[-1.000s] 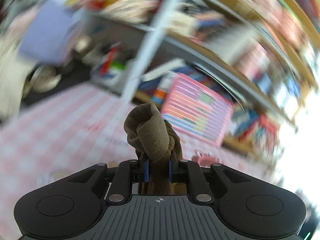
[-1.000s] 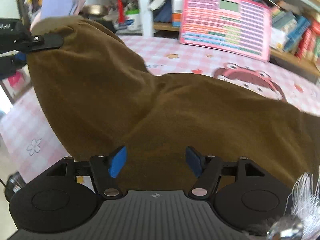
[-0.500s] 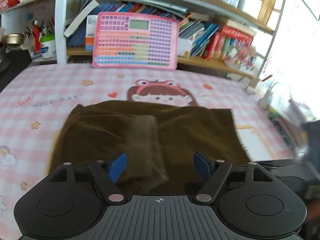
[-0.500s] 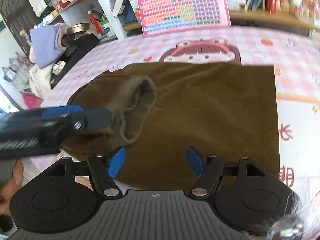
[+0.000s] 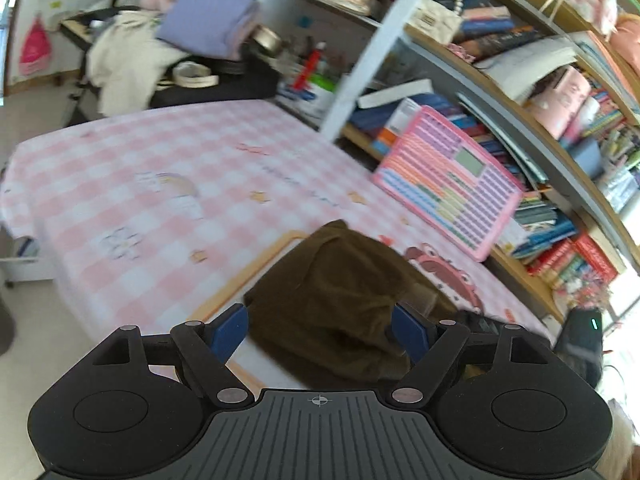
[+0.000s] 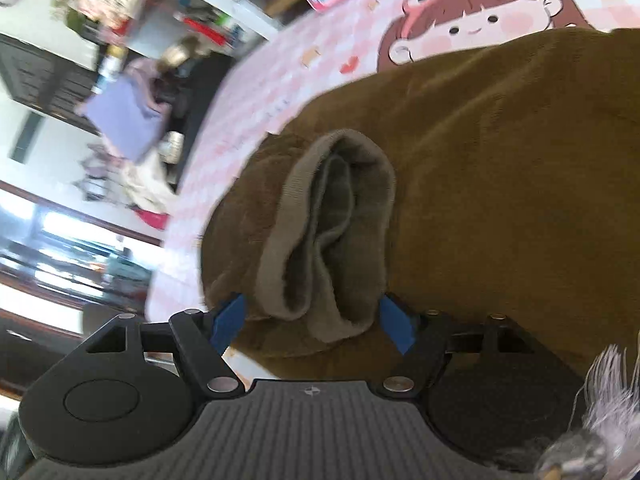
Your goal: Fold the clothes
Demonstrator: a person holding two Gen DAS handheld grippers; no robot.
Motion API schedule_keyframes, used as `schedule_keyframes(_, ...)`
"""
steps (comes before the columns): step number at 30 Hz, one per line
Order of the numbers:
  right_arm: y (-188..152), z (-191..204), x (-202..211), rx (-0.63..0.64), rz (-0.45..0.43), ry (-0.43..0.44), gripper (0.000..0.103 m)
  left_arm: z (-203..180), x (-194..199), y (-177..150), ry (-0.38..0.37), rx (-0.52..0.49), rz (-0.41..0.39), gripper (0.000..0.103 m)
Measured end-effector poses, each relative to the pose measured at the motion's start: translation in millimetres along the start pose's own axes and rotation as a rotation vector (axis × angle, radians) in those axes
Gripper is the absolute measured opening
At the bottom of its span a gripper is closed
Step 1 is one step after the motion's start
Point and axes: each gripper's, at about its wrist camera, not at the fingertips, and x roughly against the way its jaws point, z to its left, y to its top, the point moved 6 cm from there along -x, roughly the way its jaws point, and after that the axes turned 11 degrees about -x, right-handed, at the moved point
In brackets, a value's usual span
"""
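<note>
A brown garment lies on the pink checked table cover. In the right wrist view the garment fills the frame, with its ribbed cuff bunched up in front. My left gripper is open, its blue pads to either side of the garment's near end. My right gripper is open, its pads flanking the cuff without pinching it.
A pink toy keyboard leans on the bookshelf behind the table. A side stand with clothes is at the far left. A cartoon girl print shows on the cover beyond the garment. The table's near edge is at left.
My left gripper let go of the sleeve cuff about a second ago and has since swung left, low over the garment's end. My right gripper moved down close onto the cuff.
</note>
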Motion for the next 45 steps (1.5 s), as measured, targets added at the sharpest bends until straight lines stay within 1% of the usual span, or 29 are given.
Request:
schedule_keyframes(1,2.4,3.6,-2.5,0.012,-0.004,-0.003,0.048,0.4,1.3,-1.1,0.012,0.007,-0.001,0.081)
schedule_keyframes(2,4.1,7.7,-0.4,0.028,-0.011,0.016,0.029,0.3,1.5,-1.3,0.02,0.014,-0.002,0.081)
schedule_keyframes(4,7.6,15.7,5.3,0.06,-0.029,0.062,0.015,0.0,6.0,-2.2,0.03,0.017,-0.013,0.081)
schedule_keyframes(5,9.5,18.2,12.2,0.069,-0.046,0.103,0.004,-0.1,8.1,-2.6,0.032,0.016,-0.018,0.081)
schedule_keyframes(6,11.5,17.6,16.8,0.072,-0.062,0.116,0.001,-0.9,8.3,-2.7,0.033,0.015,-0.019,0.081)
schedule_keyframes(8,16.1,7.5,13.7,0.065,-0.076,0.045,0.001,-3.7,6.6,-2.7,0.032,0.011,-0.014,0.081)
schedule_keyframes(9,17.3,-0.8,7.5,0.063,-0.065,-0.008,0.002,-5.6,5.2,-2.8,0.029,0.008,-0.011,0.081)
schedule_keyframes(11,17.2,-14.3,-0.1,0.051,-0.039,-0.063,0.002,-11.7,3.4,-2.3,0.021,-0.014,-0.008,0.081)
schedule_keyframes(12,15.9,-16.5,3.5,0.05,-0.041,-0.051,0.005,-14.7,2.1,-2.2,0.016,-0.027,-0.006,0.081)
schedule_keyframes(15,9.5,-15.1,16.9,0.095,-0.05,-0.016,0.007,-22.8,-6.1,-2.3,0.001,-0.056,0.014,0.081)
schedule_keyframes(17,4.6,-13.0,27.7,0.139,-0.067,-0.008,0.008,-29.6,-11.4,-1.8,-0.014,-0.078,0.025,0.081)
schedule_keyframes(19,-0.9,-12.7,39.5,0.184,-0.092,-0.013,0.014,-38.5,-15.7,-1.8,-0.03,-0.11,0.034,0.081)
schedule_keyframes(20,-3.7,-12.9,45.8,0.206,-0.107,-0.018,0.02,-42.9,-17.6,-2.3,-0.034,-0.128,0.039,0.081)
schedule_keyframes(21,-6.6,-13.2,52.0,0.229,-0.121,-0.024,0.022,-47.2,-19.4,-3.0,-0.036,-0.148,0.045,0.081)
schedule_keyframes(25,-16.0,-19.0,72.7,0.308,-0.18,-0.073,0.025,-62.4,-24.9,-8.2,-0.035,-0.223,0.069,0.081)
schedule_keyframes(26,-19.8,-22.2,77.3,0.32,-0.192,-0.092,0.027,-65.7,-25.3,-10.3,-0.035,-0.244,0.074,0.081)
schedule_keyframes(29,-32.0,-34.4,88.8,0.332,-0.232,-0.164,0.037,-74.9,-26.8,-16.3,-0.044,-0.304,0.087,0.081)
schedule_keyframes(31,-38.2,-41.8,95.8,0.321,-0.258,-0.205,0.041,-80.5,-28.6,-18.4,-0.069,-0.34,0.097,0.081)
schedule_keyframes(33,-41.6,-46.4,102.6,0.295,-0.286,-0.228,0.048,-85.6,-30.4,-19.6,-0.094,-0.378,0.104,0.081)
schedule_keyframes(36,-44.6,-50.6,110.8,0.251,-0.333,-0.26,0.052,-88.6,-33.2,-20.0,-0.115,-0.433,0.115,0.081)
schedule_keyframes(38,-47.9,-51.4,115.1,0.223,-0.359,-0.289,0.054,-87.5,-33.7,-20.2,-0.13,-0.451,0.124,0.081)
schedule_keyframes(40,-53.8,-51.5,118.3,0.203,-0.38,-0.312,0.058,-85.7,-33.8,-20.6,-0.148,-0.464,0.133,0.081)
schedule_keyframes(43,-65.4,-50.1,120.5,0.176,-0.405,-0.345,0.061,-83.3,-33.5,-22.0,-0.177,-0.495,0.147,0.082)
schedule_keyframes(45,-73.2,-48.8,121.7,0.158,-0.423,-0.366,0.066,-81.9,-32.0,-22.4,-0.189,-0.524,0.149,0.082)
